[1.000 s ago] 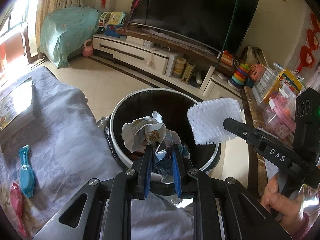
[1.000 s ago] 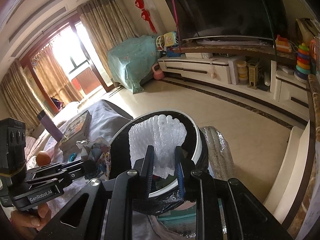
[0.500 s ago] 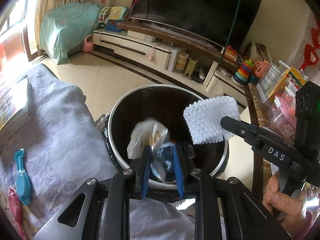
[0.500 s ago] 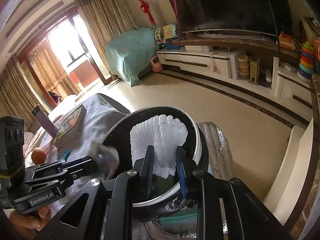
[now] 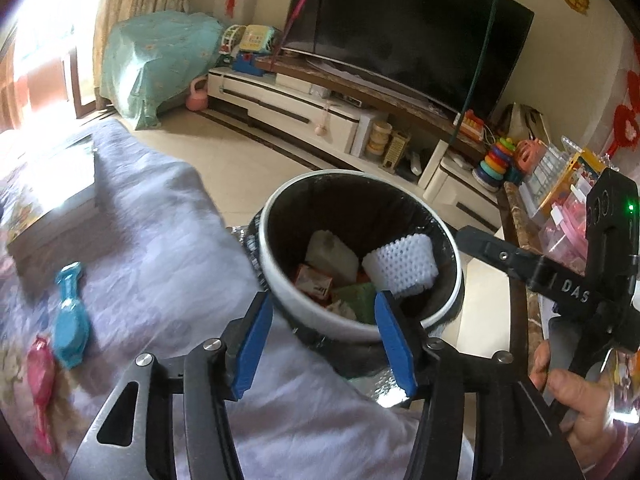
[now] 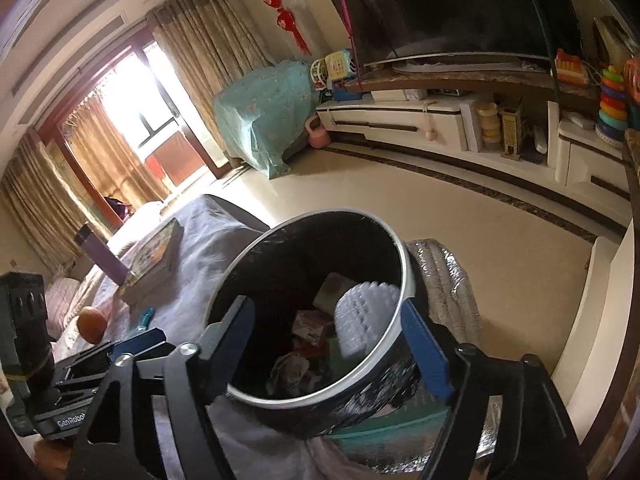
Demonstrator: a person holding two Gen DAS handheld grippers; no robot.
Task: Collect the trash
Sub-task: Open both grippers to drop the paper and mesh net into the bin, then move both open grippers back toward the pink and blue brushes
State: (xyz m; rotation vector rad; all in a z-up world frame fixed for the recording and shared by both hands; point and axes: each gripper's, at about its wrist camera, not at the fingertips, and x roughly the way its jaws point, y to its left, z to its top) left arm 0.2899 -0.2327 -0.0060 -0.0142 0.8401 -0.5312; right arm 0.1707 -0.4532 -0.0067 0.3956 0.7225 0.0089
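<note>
round black-lined bin (image 5: 442, 322), white rim. white bumpy foam net (image 5: 400, 266) now inside, dropped, no longer pinched. crumpled paper (image 6: 290, 372) down there too. left gripper (image 5: 324, 342), right gripper (image 6: 328, 352): both opening, empty.

Your left gripper (image 5: 324, 336) is black-framed with blue pads (image 5: 394, 340) and silver screws (image 5: 213, 345). Your right gripper (image 6: 330, 346) matches it, lettered "DAS", a green light on its housing.

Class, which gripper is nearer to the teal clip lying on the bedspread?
Left. The left gripper hangs just right of the teal clip; the right gripper is beyond it, over the bin.
</note>
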